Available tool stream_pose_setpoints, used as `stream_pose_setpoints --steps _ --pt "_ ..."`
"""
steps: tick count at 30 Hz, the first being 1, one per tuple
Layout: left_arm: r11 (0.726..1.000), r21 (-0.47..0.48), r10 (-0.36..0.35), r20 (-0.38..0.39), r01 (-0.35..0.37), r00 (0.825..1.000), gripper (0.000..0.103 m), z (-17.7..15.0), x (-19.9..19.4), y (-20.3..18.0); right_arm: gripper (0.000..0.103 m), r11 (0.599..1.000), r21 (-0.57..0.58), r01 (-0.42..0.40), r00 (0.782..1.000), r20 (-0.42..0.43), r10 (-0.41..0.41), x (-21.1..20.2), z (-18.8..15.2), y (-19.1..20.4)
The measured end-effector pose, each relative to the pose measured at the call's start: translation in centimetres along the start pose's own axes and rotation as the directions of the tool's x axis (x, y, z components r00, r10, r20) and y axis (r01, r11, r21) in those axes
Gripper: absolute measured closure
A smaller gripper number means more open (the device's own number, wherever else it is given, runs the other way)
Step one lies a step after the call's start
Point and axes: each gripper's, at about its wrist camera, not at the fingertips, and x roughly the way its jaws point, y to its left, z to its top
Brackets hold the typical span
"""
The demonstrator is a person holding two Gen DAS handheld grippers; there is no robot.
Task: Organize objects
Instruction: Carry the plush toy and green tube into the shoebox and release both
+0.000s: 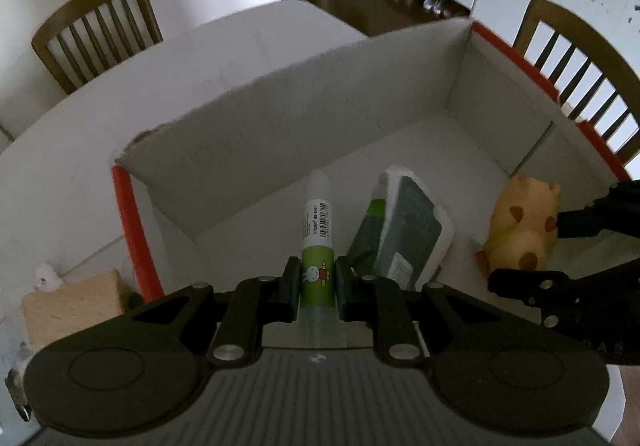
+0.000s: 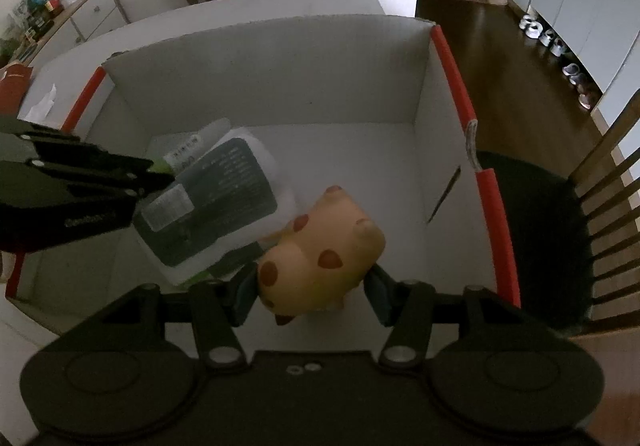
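Cardboard box [image 2: 280,58] with red-taped edges sits on my white table [image 1: 248,34], holding a white packet with a dark label [image 2: 216,202]. My left gripper [image 1: 317,280], angled steeply down into the box, clamps a green-labelled glue stick [image 1: 316,230]. My right gripper [image 2: 316,292], also pitched down, has its pads against a spotted tan animal toy [image 2: 320,250] just beside the packet.

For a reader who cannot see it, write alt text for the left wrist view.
The left tool is shut on a glue stick above a white cardboard box, which already holds a dark packet; beside it, another tool holds a spotted toy.
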Motion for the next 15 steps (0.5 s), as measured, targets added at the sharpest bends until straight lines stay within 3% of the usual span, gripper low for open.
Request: stream_pose_setpoints --steps 7,15 --pt "1.0 -0.025 -0.002 -0.049 0.001 0.999 0.087 -0.2 1.1 0.19 0.043 1.0 0.004 0.012 1.0 -0.003 -0.012 0.2 0.15 0.22" --pt "1.0 -0.017 -0.026 -0.045 0.026 0.999 0.086 -0.41 0.78 0.14 0.04 1.0 0.006 0.013 1.0 -0.001 -0.013 -0.19 -0.06 -0.06"
